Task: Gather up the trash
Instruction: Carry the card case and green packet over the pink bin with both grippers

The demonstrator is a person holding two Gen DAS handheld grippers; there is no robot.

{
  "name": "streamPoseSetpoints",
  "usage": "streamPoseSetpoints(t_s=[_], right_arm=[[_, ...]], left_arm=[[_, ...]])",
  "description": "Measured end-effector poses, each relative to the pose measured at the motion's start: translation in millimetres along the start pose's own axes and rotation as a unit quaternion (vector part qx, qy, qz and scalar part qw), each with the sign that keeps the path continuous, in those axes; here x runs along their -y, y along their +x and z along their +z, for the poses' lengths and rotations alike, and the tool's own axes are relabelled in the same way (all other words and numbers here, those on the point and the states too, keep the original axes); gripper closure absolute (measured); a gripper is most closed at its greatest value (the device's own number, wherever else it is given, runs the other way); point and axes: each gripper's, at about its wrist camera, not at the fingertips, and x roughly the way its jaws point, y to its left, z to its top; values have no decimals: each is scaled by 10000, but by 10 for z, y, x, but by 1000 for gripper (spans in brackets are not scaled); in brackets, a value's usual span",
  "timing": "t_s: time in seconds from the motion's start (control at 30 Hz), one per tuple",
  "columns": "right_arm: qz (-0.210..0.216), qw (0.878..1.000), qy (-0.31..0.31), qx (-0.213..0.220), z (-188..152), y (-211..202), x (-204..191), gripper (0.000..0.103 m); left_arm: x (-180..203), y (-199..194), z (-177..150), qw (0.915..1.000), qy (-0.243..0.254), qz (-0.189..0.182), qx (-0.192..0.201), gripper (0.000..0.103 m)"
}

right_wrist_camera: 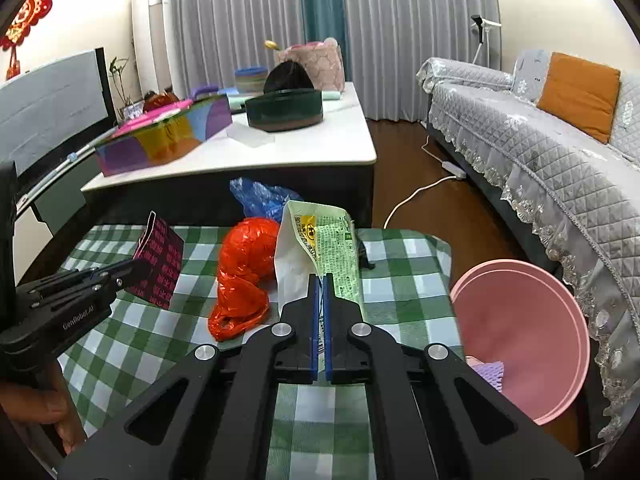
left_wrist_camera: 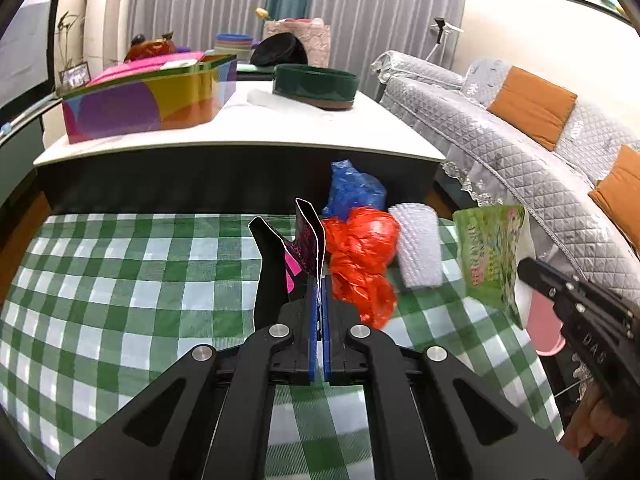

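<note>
My left gripper (left_wrist_camera: 319, 300) is shut on a black and pink paper carton (left_wrist_camera: 306, 240), held above the green checked cloth (left_wrist_camera: 120, 280); the carton also shows in the right wrist view (right_wrist_camera: 160, 264). My right gripper (right_wrist_camera: 321, 284) is shut on a green and white snack bag (right_wrist_camera: 320, 240), lifted off the cloth; the bag also shows in the left wrist view (left_wrist_camera: 490, 252). A crumpled red plastic bag (left_wrist_camera: 360, 256) (right_wrist_camera: 244, 268), a blue plastic bag (left_wrist_camera: 352, 192) (right_wrist_camera: 260, 198) and a white bubble-wrap piece (left_wrist_camera: 418, 248) lie on the cloth.
A pink bin (right_wrist_camera: 520, 332) stands on the floor right of the cloth, with a purple scrap inside. Beyond the cloth is a white table (right_wrist_camera: 312, 152) with a colourful box (left_wrist_camera: 148, 100) and a dark green round tin (left_wrist_camera: 316, 86). A grey sofa (right_wrist_camera: 540, 152) runs along the right.
</note>
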Motion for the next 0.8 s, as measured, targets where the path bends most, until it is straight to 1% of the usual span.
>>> streamPoseSetpoints(t_s=[0.37, 0.57, 0.8], right_arm=[[-42, 9996, -24, 289, 29, -484, 133, 101], [-120, 9990, -30, 424, 37, -698, 232, 101], [-227, 9983, 19, 538, 53, -873, 348, 101]], left_arm=[[177, -378, -71, 9995, 212, -144, 173, 101], [245, -495, -98, 9992, 259, -192, 254, 101], [425, -549, -141, 9983, 378, -312, 301, 101]])
